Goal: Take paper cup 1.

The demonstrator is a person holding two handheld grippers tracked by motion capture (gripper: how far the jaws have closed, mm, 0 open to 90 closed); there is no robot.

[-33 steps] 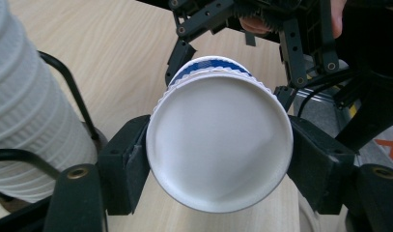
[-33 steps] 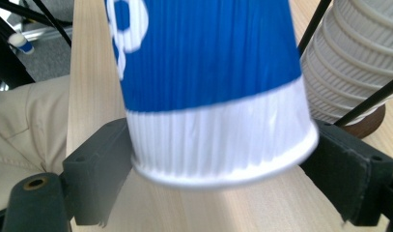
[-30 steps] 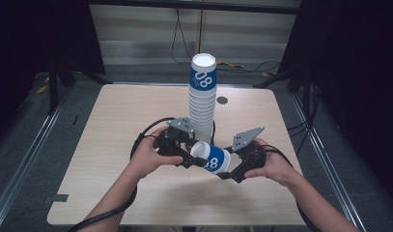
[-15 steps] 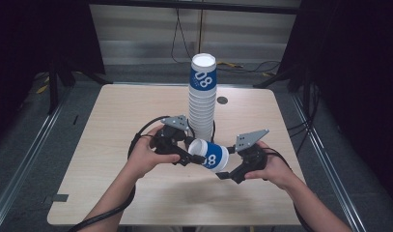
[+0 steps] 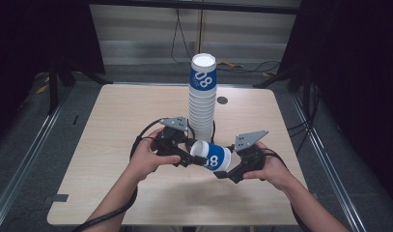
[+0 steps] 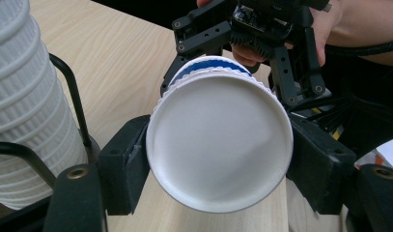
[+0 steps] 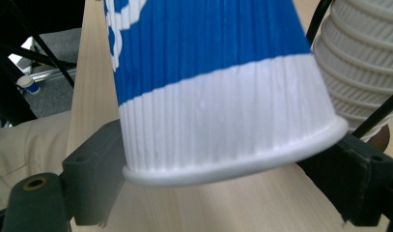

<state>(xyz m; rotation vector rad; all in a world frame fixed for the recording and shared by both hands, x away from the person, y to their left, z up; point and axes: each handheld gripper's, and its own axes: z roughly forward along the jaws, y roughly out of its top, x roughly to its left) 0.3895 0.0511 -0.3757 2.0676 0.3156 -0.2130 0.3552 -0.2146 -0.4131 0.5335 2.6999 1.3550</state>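
Blue-and-white cup (image 5: 212, 155) sideways between both tongs

Blue-white cup (image 7: 223, 92) – between tongs (image 7: 232, 193)

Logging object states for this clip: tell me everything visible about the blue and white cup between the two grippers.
The cup is ribbed paper, with a blue band bearing white digits, a white lower part and a rolled rim. It lies on its side above the table, in front of the tall cup stack. The left gripper jaws clamp its base end; the right gripper jaws flank its rim end.
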